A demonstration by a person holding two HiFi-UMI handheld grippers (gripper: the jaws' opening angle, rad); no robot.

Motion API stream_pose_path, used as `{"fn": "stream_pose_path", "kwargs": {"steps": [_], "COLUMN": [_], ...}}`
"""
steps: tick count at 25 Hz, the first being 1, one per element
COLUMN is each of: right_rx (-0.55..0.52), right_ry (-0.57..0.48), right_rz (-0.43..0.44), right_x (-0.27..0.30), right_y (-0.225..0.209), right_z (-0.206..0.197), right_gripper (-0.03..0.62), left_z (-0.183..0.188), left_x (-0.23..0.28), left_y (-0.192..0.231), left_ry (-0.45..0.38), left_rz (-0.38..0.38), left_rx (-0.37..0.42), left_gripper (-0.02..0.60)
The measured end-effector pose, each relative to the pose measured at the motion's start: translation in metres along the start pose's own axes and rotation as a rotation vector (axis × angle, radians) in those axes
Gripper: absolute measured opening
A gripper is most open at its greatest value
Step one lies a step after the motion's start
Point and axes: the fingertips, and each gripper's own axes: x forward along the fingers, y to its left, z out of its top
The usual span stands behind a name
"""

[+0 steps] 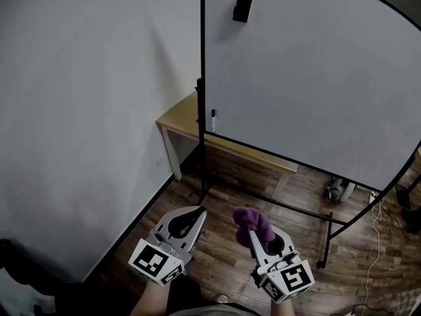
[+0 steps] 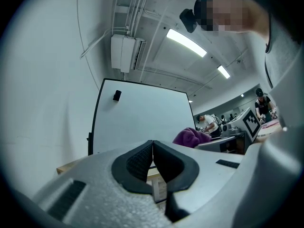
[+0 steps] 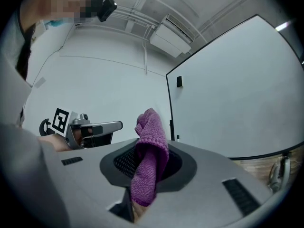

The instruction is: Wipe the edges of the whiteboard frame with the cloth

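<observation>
Your left tool (image 1: 197,211) sits low in front of the whiteboard (image 1: 309,78), well short of it, jaws pressed together with nothing between them. Your right tool (image 1: 254,233) is beside it, equally far from the whiteboard, clamped on the purple cloth (image 1: 254,220); a bunched wad stands up above the jaws and a tail hangs below. No edge of the whiteboard's black frame (image 1: 202,78) has been touched, so the wipe looks not yet begun.

Risks, as I judge them:
- The cloth is held by a narrow pinch, so dragging it hard along the frame could pull it out of your right tool
- The whiteboard stands on a thin stand (image 1: 327,239), so pushing sideways may rock or shift it, and your left tool is too far off to steady it
- A small marker (image 1: 212,118) sits at the whiteboard's lower left corner and a black block (image 1: 242,8) clings near its top; a careless sweep could knock either off
- Loose cable (image 1: 377,239) lies on the floor below the whiteboard's right end, where a foot could snag

Left of the whiteboard is a plain pale wall (image 1: 85,110); a light wooden worktop (image 1: 181,118) pokes out from behind the whiteboard's left edge; dark wood-plank floor (image 1: 223,196) runs beneath the whiteboard
</observation>
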Motion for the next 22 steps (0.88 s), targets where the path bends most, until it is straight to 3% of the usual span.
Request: {"fn": "stream_pose_path", "kwargs": {"steps": [7,22], "right_rx": [0.030,0.045], "right_ry": [-0.007,0.012], "right_rz": [-0.058,-0.187], "right_x": [0.034,0.155], "right_y": [-0.014,-0.029], "right_z": [0.000,-0.004], "right_gripper": [0.069,0.074], "left_z": [-0.008,-0.027], "left_x": [0.022,0.070], "left_y": [0.034,0.161], "left_ry": [-0.004,-0.003], "left_rz": [-0.041,-0.128], "left_rx": [-0.018,-0.056], "left_gripper": [0.017,0.017]}}
